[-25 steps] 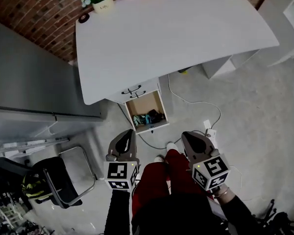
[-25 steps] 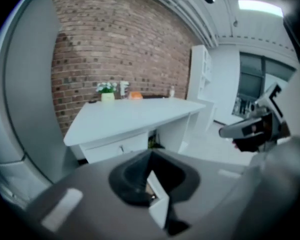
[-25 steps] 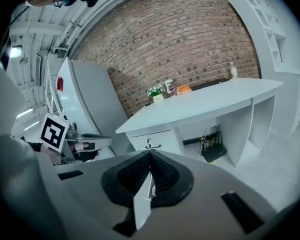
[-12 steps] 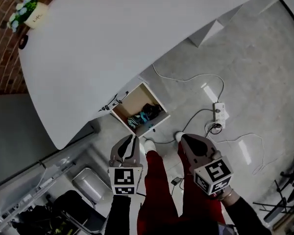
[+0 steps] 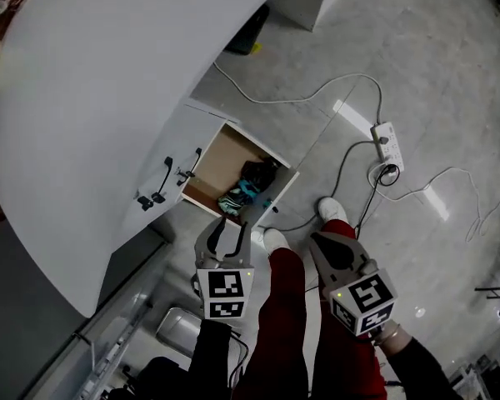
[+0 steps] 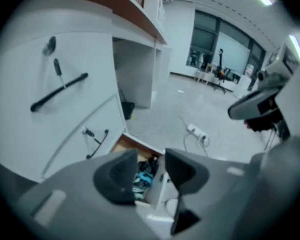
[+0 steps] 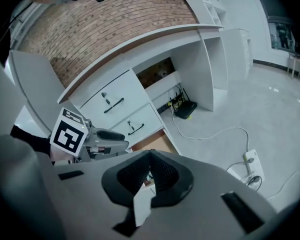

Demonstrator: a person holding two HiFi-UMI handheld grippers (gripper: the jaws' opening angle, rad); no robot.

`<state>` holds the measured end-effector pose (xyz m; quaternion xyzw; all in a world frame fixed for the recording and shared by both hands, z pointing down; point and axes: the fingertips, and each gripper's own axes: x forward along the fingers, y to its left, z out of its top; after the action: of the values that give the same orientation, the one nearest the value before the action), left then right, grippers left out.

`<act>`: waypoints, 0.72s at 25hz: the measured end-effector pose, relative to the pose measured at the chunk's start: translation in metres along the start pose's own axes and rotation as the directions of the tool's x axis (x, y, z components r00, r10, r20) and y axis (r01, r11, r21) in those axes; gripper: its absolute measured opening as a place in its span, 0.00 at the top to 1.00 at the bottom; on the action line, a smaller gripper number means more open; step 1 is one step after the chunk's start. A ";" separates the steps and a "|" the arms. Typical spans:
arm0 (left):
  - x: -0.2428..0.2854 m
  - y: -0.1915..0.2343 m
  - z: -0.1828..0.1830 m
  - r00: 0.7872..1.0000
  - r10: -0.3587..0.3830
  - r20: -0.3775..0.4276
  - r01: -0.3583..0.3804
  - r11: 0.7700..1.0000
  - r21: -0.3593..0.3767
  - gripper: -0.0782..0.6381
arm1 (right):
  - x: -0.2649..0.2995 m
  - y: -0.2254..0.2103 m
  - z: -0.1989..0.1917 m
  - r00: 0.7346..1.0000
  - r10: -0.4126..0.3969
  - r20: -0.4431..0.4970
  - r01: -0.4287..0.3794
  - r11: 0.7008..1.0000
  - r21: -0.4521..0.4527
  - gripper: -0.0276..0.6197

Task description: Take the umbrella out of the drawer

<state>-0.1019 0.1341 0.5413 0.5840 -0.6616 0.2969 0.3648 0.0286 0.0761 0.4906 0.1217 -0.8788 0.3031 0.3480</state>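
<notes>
The left gripper [image 5: 232,227] points down at the open drawer [image 5: 219,161]. Its fingers [image 6: 121,176] stand apart and have just been spreading, with nothing gripped between them. In the left gripper view, the drawer's contents show through the gap, beyond the fingertips and not touching them. The umbrella [image 5: 248,186] lies inside the drawer as part of a dark and teal bundle, ahead of the left fingers and clear of them. Its outline cannot be separated from the rest of the bundle.

The right gripper [image 5: 320,240] is held beside the left one, on the far side of the person's red trousers [image 5: 287,307]. Its fingers [image 7: 162,176] are pressed together at the tips and hold nothing. The drawer's wooden corner lies past them and a little towards the left gripper.

Each gripper carries a cube with black-and-white square markers [image 5: 225,294], which show patterns only, with no words.

Above the open drawer, further ahead of both sets of fingers, are two closed white drawer fronts with black handles [image 5: 168,182], set under the wide white worktop [image 5: 108,82]. Out beyond the right fingers, on the grey floor [image 5: 433,65], a white power strip [image 5: 387,140] lies with a cable [image 5: 317,94] running back towards the worktop. A white shoe [image 5: 332,209] sits just ahead of the right fingertips.
</notes>
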 end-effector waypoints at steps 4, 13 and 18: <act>0.034 0.004 -0.033 0.997 -0.044 -0.059 0.049 0.995 0.087 0.65 | 0.021 -0.002 -0.029 0.999 -0.036 0.001 0.036 0.999 0.033 0.96; 0.105 0.008 -0.079 0.978 -0.100 -0.184 0.144 0.959 0.242 0.59 | 0.073 -0.020 -0.064 0.996 -0.087 0.011 0.086 0.993 0.080 0.96; 0.140 0.010 -0.097 0.961 -0.101 -0.256 0.182 0.932 0.314 0.57 | 0.100 -0.031 -0.075 0.997 -0.074 -0.013 0.075 0.995 0.069 0.96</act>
<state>-0.1057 0.1376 0.7117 0.6444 -0.5094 0.4449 0.3569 0.0092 0.0982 0.6163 0.1647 -0.8607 0.3209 0.3592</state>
